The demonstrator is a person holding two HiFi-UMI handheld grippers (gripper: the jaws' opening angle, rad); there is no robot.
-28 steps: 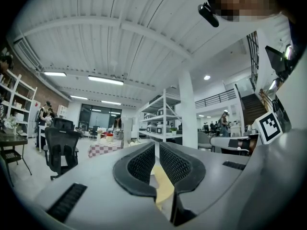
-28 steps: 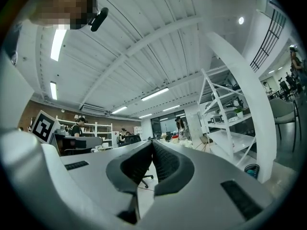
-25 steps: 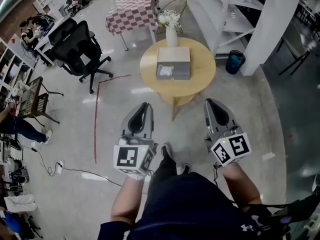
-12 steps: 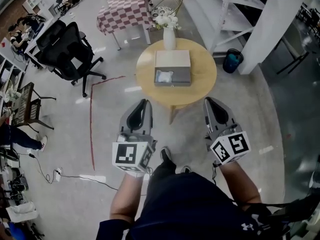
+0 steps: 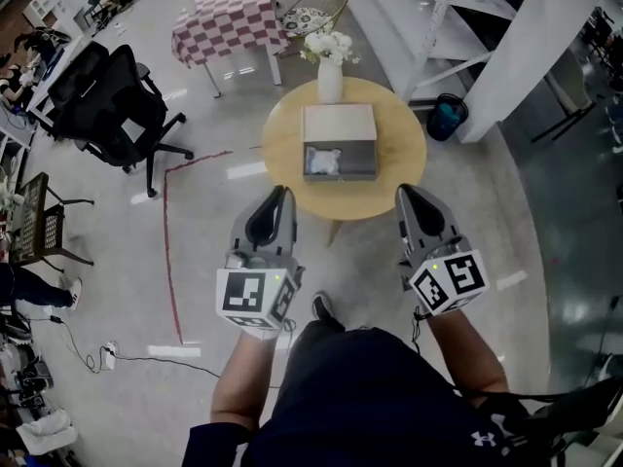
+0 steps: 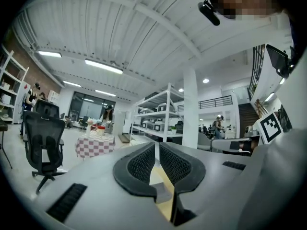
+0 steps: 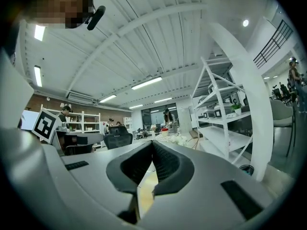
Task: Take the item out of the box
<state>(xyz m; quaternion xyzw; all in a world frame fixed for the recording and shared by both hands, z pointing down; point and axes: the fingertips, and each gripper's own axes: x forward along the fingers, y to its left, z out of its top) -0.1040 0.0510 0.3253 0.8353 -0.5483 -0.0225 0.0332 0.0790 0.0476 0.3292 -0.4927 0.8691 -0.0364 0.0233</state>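
Note:
An open grey box (image 5: 340,141) lies on a round wooden table (image 5: 389,187) ahead of me. Its lid is folded back on the far side, and a pale wrapped item (image 5: 322,161) rests inside the near half. Both grippers hover above the floor on the near side of the table, well short of the box. My left gripper (image 5: 280,195) is shut with nothing in it. My right gripper (image 5: 405,195) is also shut and empty. In the left gripper view (image 6: 156,146) and the right gripper view (image 7: 152,143) the jaws meet at their tips, with the tabletop glimpsed between them.
A white vase of flowers (image 5: 330,69) stands at the table's far edge. Further back are a checkered-cloth table (image 5: 226,19), a black office chair (image 5: 105,95) at the left, white shelving (image 5: 419,8), a pillar (image 5: 521,42) and a dark bin (image 5: 444,121) at the right.
The person has stepped toward the round table; the table and box sit nearer to both gripper tips. Both grippers stay shut and level.

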